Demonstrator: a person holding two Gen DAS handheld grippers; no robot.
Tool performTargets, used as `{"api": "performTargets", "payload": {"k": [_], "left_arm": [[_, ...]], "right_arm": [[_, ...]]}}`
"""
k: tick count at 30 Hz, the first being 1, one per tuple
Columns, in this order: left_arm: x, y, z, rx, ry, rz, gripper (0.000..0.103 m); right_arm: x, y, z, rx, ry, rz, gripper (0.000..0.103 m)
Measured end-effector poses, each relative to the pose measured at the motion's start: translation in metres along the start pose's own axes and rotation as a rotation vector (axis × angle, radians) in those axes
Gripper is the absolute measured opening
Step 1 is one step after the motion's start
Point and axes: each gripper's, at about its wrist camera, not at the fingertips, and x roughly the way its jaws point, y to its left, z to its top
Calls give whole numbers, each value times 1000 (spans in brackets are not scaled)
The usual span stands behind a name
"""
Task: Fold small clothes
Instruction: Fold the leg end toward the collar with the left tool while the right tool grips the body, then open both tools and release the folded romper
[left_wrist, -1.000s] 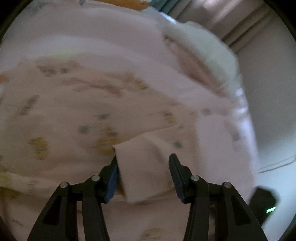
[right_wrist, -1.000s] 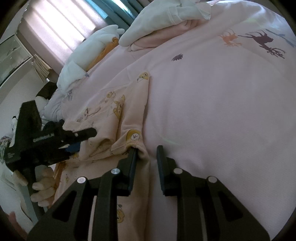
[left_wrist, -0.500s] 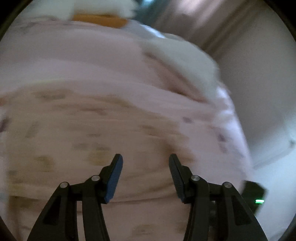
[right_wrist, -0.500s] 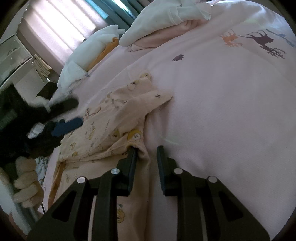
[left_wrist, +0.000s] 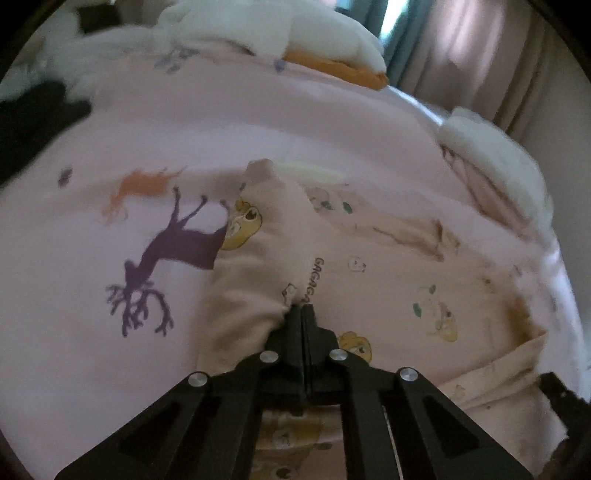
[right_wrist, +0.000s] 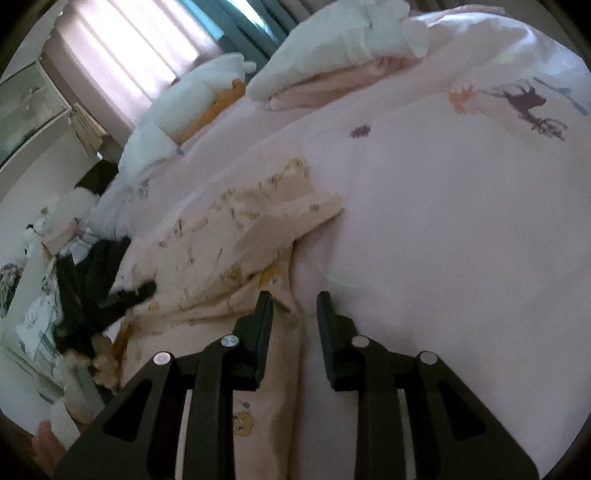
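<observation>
The garment (right_wrist: 236, 236) lies spread on the bed (right_wrist: 443, 229), toward its left side in the right wrist view. Behind it, at the far end of the bed, sit pillows (right_wrist: 332, 48), with curtains (right_wrist: 140, 48) behind them. The right tool (right_wrist: 294, 301) sits at the garment's near edge, with a fold of cloth between its parted jaws. The left tool (left_wrist: 302, 314) is at the garment's left, clamped on a bunched fold. In its view a deer print (left_wrist: 173, 251) on the bed lies just left of that fold.
</observation>
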Motion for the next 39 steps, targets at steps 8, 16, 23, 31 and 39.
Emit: {"api": "performTargets", "payload": {"k": [8,16,23,31,39], "left_arm": [[-18,22,-3,-3,-56,37,7],[-30,118,-8,-326,-70,21,6],[-31,106,-4,-241,-69,108,6],[-51,61,8,-98,-108,0,9],[-34,-20,6,244,-87,-1,9]], "right_arm": [[-23,39,25,-95,-108,21,25],[67,79,45,-186,84,-107,24],[62,51,24,-190,128,-179,0],[16,61,29,-283,94,-313,20],[35,83,48,-264,85,-250,27]]}}
